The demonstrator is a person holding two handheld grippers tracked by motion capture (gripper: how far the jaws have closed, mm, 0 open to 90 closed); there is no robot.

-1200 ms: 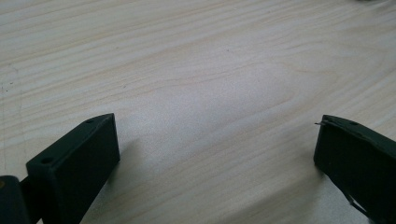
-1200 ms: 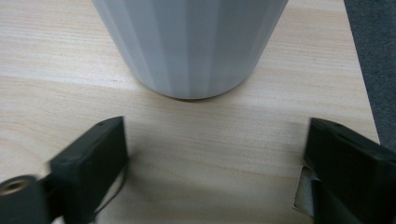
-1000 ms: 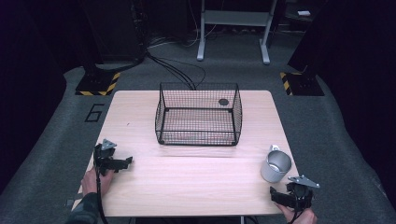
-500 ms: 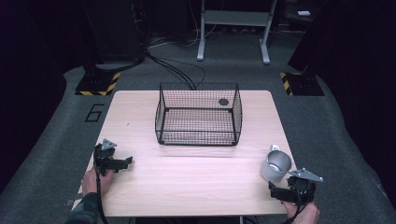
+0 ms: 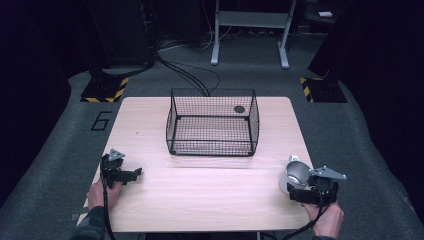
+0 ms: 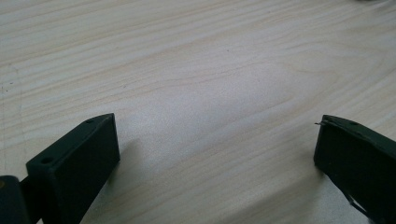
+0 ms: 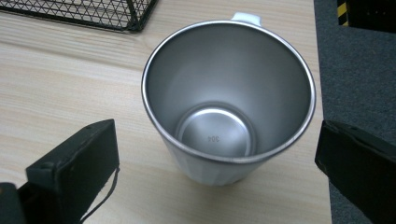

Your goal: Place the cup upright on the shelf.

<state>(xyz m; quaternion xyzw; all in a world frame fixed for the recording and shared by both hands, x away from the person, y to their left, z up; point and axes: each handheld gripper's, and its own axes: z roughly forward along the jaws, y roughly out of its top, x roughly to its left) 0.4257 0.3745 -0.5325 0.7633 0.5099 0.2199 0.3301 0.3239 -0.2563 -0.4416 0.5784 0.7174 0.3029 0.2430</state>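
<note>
steel cup (image 7: 229, 98) upright, mouth up, between open right tongs (image 7: 217, 154)

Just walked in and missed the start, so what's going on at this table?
A person sits at a wooden table with tongs in each hand. The right tongs are open, one jaw on each side of a steel cup that stands upright and empty near the table's right edge; nothing is gripped yet. The left tongs are also open, low over bare wood at the left. A black wire basket sits at the far middle of the table, with a small dark round thing seen at its back.
</note>
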